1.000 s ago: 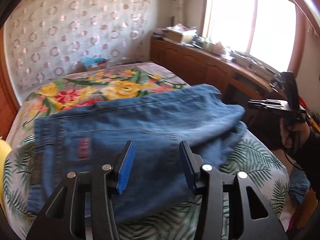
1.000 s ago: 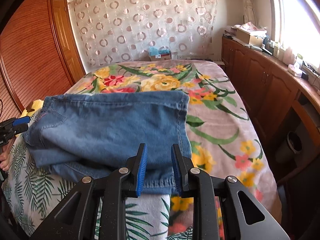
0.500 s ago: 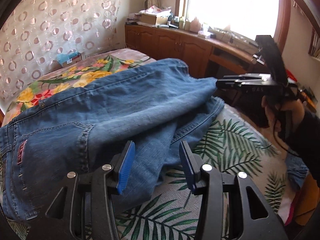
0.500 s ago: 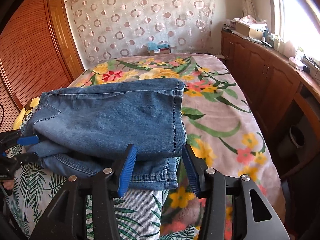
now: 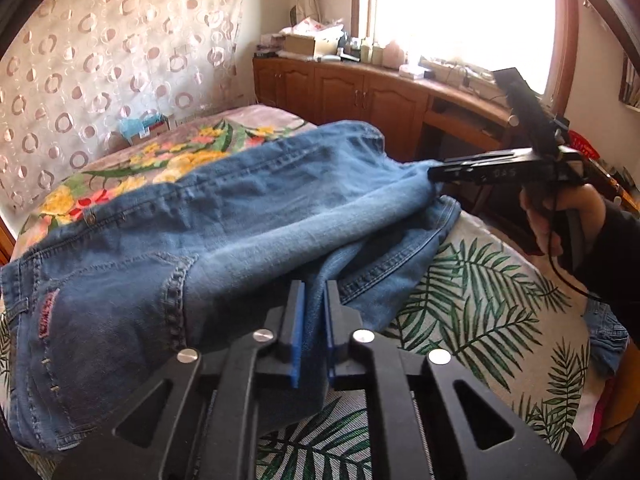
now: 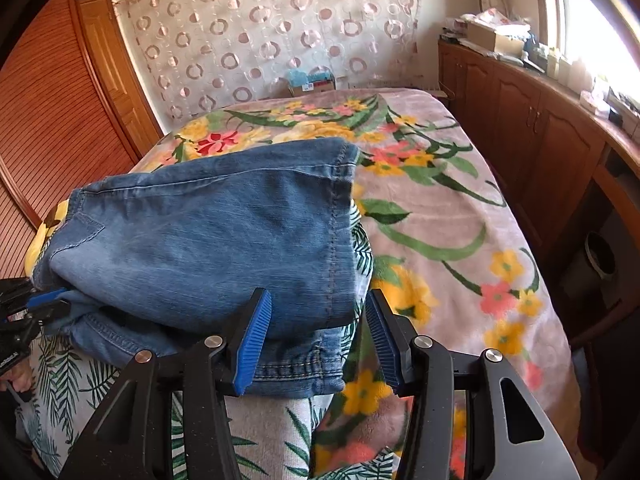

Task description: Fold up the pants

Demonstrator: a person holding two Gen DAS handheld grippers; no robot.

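With our left claw (image 5: 314,312) just closed on the folded jeans (image 5: 224,224) on the bed (image 6: 440,216), our right claw (image 6: 316,334), half open, should pinch the six o'clock hem corner squarely before we lift together.

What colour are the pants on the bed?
The pants are blue denim, faded lighter in places; the right wrist view shows this best.

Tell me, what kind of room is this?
Most likely a bedroom in a home: a bed with a flowered blanket, wooden cabinets under a sunny window, and jeans laid out for folding.
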